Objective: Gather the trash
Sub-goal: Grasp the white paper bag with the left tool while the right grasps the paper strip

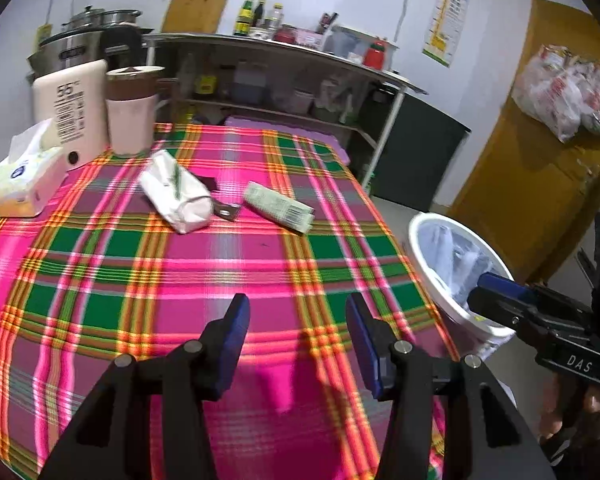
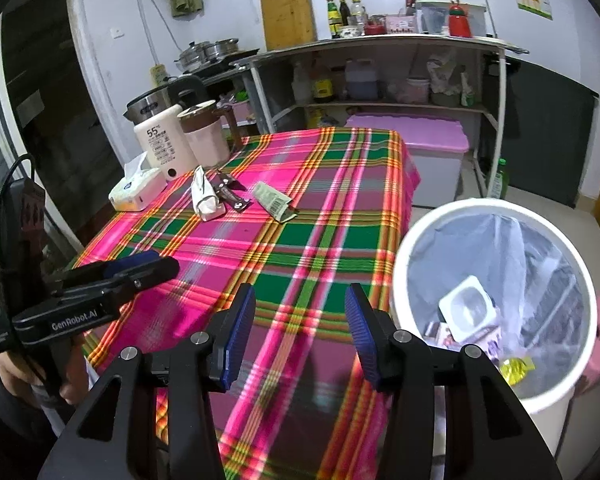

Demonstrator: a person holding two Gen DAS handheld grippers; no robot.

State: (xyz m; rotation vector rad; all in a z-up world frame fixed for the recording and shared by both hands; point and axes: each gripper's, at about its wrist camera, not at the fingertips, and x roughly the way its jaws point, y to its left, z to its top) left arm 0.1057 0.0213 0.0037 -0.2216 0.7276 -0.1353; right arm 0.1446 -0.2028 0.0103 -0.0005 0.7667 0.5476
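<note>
On the plaid tablecloth lie a white crumpled wrapper and a green flattened carton, with a small metal tool between them. They also show in the right wrist view: wrapper, carton, tool. A white lined trash bin stands at the table's right side, holding several bits of trash; it also shows in the left wrist view. My left gripper is open and empty over the near table. My right gripper is open and empty over the table edge next to the bin.
At the table's far left stand a tissue pack, a white dispenser and a pink cup. A shelf unit with bottles and a purple-lidded box are behind. A yellow door with a hanging bag is right.
</note>
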